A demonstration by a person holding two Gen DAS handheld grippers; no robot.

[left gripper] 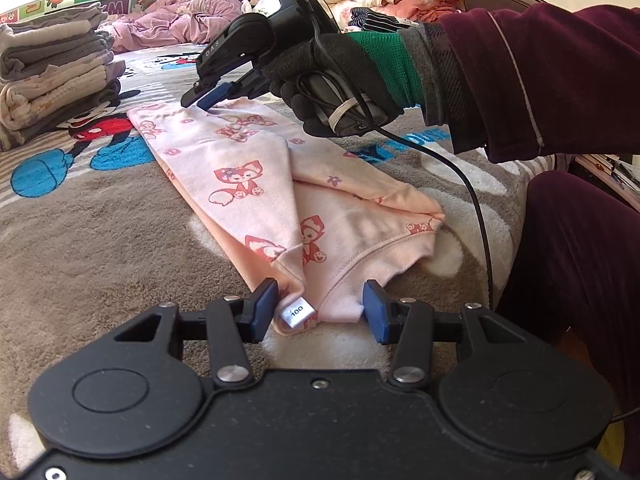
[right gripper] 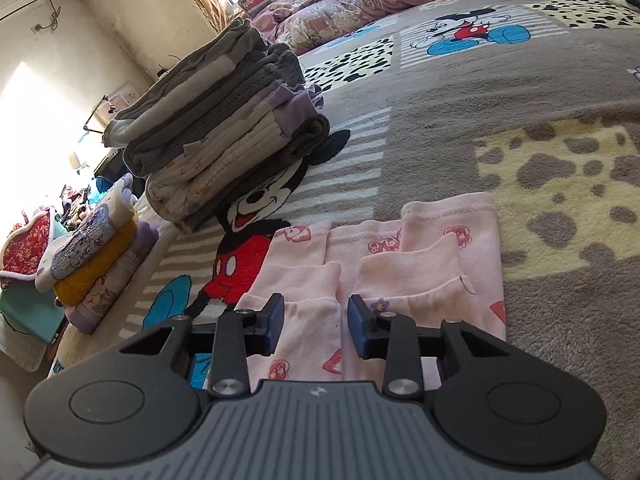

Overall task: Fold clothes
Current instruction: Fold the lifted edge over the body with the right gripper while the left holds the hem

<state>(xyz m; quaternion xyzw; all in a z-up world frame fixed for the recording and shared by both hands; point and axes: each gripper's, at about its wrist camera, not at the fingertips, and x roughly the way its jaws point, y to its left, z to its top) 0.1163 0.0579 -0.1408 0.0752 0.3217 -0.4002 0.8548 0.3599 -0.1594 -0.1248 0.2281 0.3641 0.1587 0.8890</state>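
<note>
A pink garment (left gripper: 248, 168) printed with red cartoon foxes lies folded into a long strip on the grey cartoon blanket (left gripper: 100, 240). My left gripper (left gripper: 320, 308) is shut on its near end, and the bunched cloth with a white size label fills the gap between the blue pads. At the far end, a gloved hand (left gripper: 340, 80) holds my right gripper (left gripper: 202, 100) tip-down on the cloth. In the right wrist view the pink garment's (right gripper: 432, 264) cuffs lie side by side. The right gripper (right gripper: 314, 320) stands narrowly open over one cuff, with a gap beside one pad.
A tall stack of folded grey and cream clothes (left gripper: 52, 80) (right gripper: 224, 132) sits left of the garment. A crumpled purple quilt (left gripper: 180, 20) (right gripper: 360, 0) lies at the back. A smaller clothes pile (right gripper: 92, 248) stands off the bed's left edge. The person's maroon sleeve (left gripper: 540, 80), leg (left gripper: 580, 260) and a black cable (left gripper: 476, 208) are at the right.
</note>
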